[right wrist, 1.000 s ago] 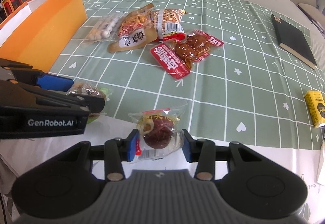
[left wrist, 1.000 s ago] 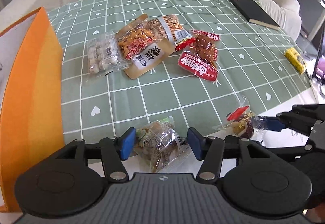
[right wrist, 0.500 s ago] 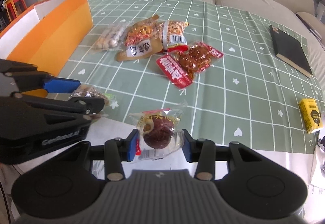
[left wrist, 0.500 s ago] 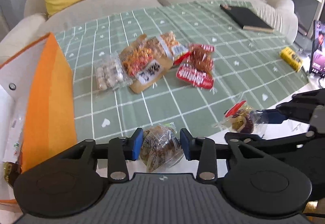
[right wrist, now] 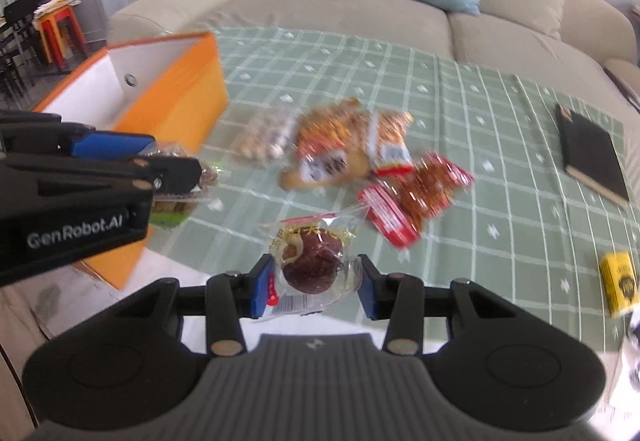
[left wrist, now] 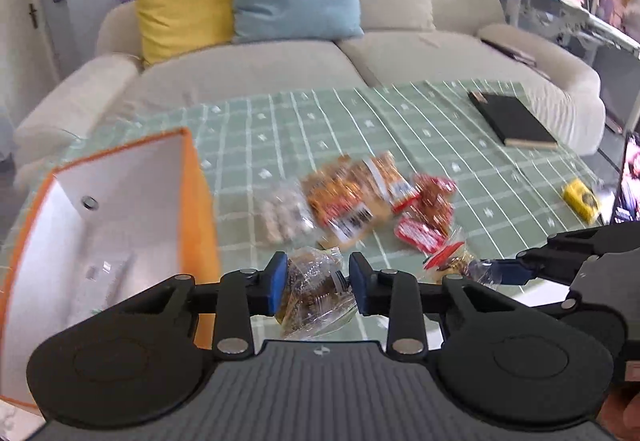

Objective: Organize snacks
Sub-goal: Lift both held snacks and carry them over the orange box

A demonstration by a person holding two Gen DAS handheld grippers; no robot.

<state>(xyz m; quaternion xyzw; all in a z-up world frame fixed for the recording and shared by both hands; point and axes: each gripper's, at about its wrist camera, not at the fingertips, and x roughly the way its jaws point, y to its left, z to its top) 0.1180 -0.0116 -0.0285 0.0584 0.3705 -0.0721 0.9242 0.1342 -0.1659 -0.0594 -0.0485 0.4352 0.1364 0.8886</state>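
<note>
My left camera looks down into the orange box (left wrist: 120, 225); my right camera sees only its far inner wall. My left gripper (left wrist: 318, 283) pinches a clear snack pack (left wrist: 314, 291), my right gripper (right wrist: 316, 287) a brown sweet packet (right wrist: 310, 265), both tilted down above the table's near edge.

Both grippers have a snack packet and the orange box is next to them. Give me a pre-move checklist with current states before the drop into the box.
1. Left gripper shut on the clear brown snack packet: ok.
2. Right gripper shut on the round dark snack packet: ok.
3. Both packets lifted off the green tablecloth: ok.
4. Orange box open at the top: ok.
5. Room left inside the box: cannot tell, its floor is mostly hidden.
6. Either packet above the box opening: not ok, both are beside it.
</note>
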